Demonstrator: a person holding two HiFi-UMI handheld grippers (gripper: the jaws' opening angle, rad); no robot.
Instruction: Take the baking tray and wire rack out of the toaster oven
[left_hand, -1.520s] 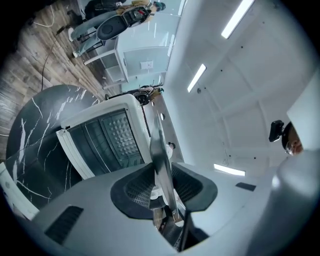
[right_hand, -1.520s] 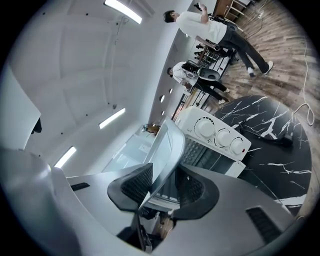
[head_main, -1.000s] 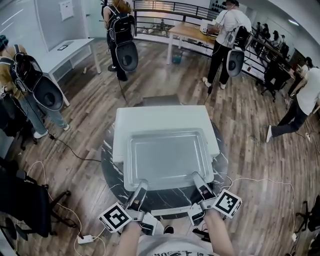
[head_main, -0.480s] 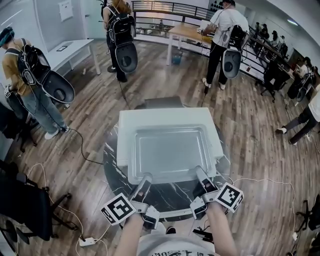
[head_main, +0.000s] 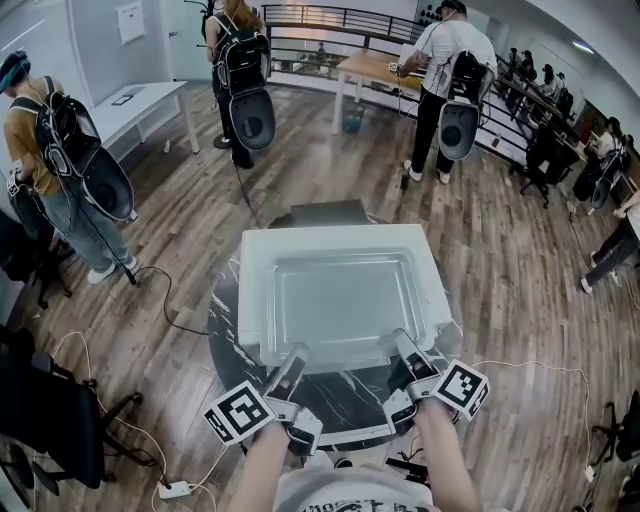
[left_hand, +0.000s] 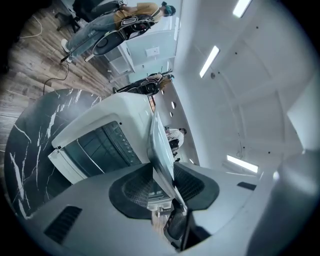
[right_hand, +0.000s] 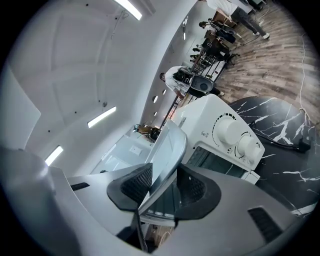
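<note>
- Tray position: the baking tray (head_main: 340, 300) lies flat, open side up, on top of the white toaster oven (head_main: 252, 270), which stands on the black marble table (head_main: 228, 350).
- Its long axis runs left to right across your view, parallel to the oven front, with one long rim facing you.
- Your left gripper (head_main: 295, 358) has that rim between its pads near the left corner. The jaws have just been easing apart, though the pads seem to press on it.
- Your right gripper (head_main: 405, 345) clamps the same rim near the right corner.
</note>
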